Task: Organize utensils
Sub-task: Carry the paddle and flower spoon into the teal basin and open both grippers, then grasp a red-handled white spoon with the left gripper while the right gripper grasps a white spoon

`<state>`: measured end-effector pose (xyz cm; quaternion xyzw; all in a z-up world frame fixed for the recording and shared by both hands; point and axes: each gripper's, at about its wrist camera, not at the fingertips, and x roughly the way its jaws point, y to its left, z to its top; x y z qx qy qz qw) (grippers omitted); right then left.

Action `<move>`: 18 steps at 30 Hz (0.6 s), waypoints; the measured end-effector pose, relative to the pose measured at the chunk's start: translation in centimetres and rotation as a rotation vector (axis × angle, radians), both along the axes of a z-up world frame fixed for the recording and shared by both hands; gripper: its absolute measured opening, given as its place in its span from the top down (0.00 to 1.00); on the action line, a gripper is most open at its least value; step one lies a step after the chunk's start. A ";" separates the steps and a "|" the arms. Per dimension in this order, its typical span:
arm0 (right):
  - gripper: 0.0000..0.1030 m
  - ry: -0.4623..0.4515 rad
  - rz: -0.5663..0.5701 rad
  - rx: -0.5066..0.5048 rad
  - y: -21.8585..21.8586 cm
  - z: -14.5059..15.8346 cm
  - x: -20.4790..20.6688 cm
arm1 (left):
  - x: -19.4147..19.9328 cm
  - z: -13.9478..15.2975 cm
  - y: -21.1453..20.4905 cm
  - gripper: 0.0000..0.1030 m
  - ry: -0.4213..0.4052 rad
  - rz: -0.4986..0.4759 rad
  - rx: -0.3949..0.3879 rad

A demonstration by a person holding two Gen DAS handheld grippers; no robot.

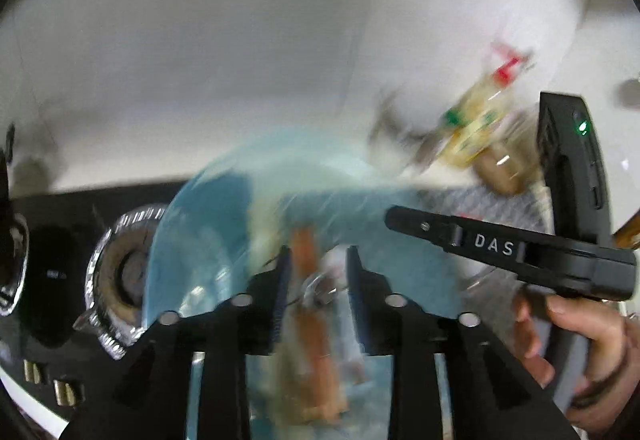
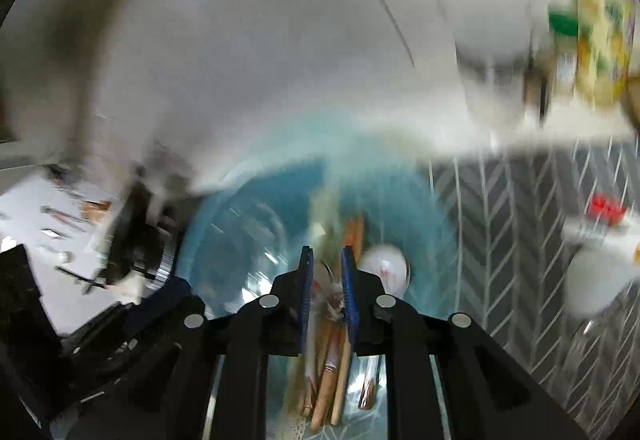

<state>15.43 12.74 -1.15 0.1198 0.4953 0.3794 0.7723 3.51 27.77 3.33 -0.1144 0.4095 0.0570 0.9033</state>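
Basically mid-task: wooden utensils bunched over blue bowl. Right gripper clamps the bundle; left gripper part-open around a handle, grip unclear. Sorting not done.

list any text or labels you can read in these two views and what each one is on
"DAS": white letters on the side of the right gripper, seen in the left wrist view.

Packaged goods with red, green and yellow printing stand at the back of the counter: too blurred to read.

Small pale mark on the black stove top: too small to read.

Right wrist view: nothing legible; the yellow-green package is smeared by motion.
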 end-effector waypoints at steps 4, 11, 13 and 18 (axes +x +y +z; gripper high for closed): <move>0.83 -0.282 0.019 0.093 -7.0 6.0 -0.3 | 0.5 4.2 -7.0 0.42 -0.112 -0.085 -0.007; 0.39 -0.511 -0.005 0.005 -20.6 6.8 1.6 | 6.1 0.3 -18.3 0.32 -0.068 -0.204 -0.076; 0.40 -0.411 -0.037 -0.021 -23.6 3.7 3.2 | 7.8 -2.4 -20.1 0.32 -0.030 -0.213 -0.110; 0.65 -0.211 -0.017 -0.077 -26.4 -5.3 5.6 | 10.3 -7.3 -22.4 0.32 0.038 -0.192 -0.138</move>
